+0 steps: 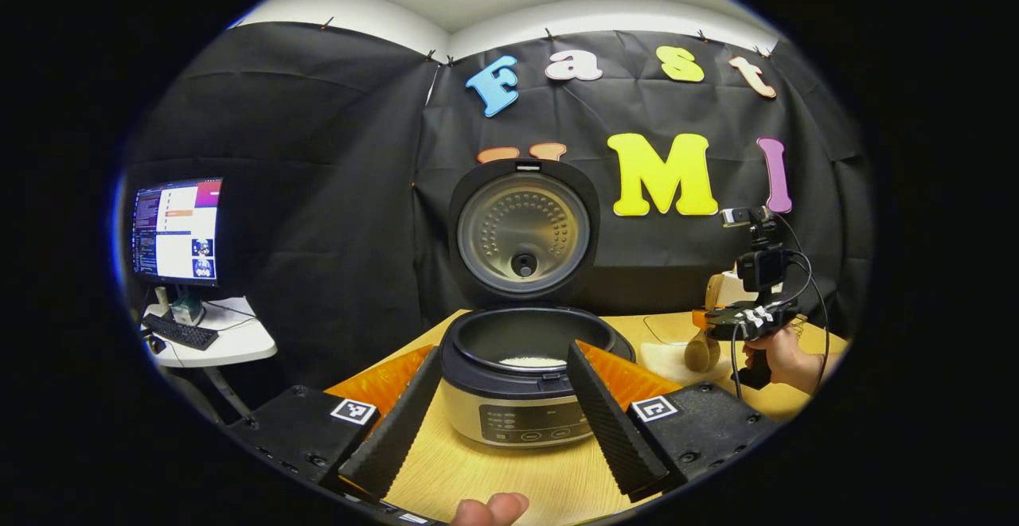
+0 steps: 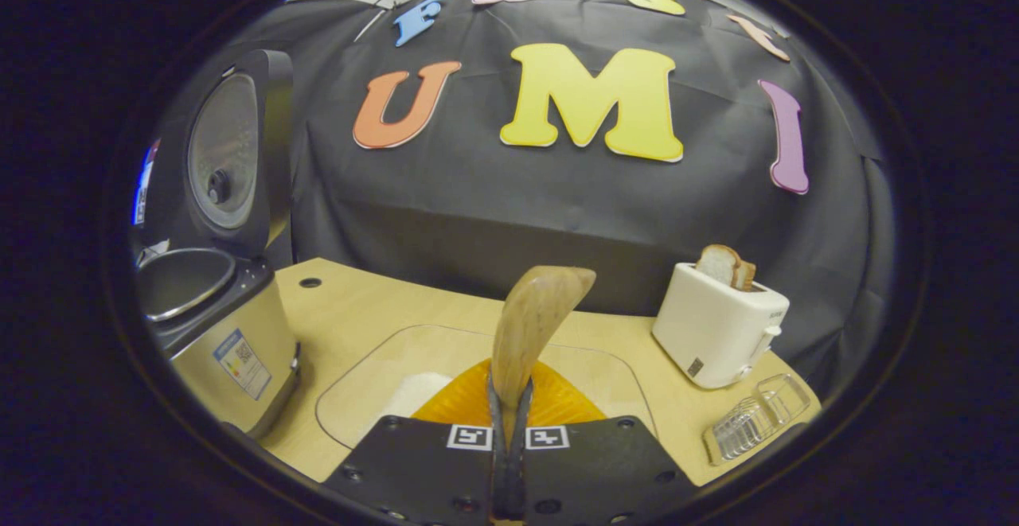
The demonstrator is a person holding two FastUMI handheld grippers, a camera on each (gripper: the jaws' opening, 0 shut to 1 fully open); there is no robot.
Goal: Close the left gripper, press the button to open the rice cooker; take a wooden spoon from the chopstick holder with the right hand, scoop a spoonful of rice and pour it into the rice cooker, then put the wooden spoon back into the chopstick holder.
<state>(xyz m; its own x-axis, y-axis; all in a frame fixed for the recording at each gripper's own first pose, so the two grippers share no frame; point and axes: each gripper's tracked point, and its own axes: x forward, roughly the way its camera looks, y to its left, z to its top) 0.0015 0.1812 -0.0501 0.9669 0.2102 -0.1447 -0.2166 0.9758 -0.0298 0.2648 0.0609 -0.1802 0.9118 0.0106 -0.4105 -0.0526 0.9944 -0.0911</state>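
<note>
The rice cooker point(image 1: 517, 411) stands right before me with its lid point(image 1: 521, 231) swung up, and a little white rice point(image 1: 532, 362) lies in the inner pot. My left gripper point(image 1: 504, 351) is open, one finger on each side of the cooker's front, touching nothing. Farther right, a hand point(image 1: 788, 357) holds my right gripper point(image 1: 744, 321) with the wooden spoon point(image 1: 700, 351). In the right gripper view, the right gripper point(image 2: 509, 389) is shut on the wooden spoon point(image 2: 535, 315), bowl upward, above a clear tray point(image 2: 374, 367) holding rice point(image 2: 414, 392). The open cooker point(image 2: 219, 335) is at the left.
A white toaster point(image 2: 720, 325) with a bread slice point(image 2: 723, 265) stands on the wooden table point(image 2: 358, 295) at the right. A clear ribbed holder point(image 2: 752, 416) lies in front of it. Off the table's left are a monitor point(image 1: 177, 230) and a small white desk point(image 1: 231, 339).
</note>
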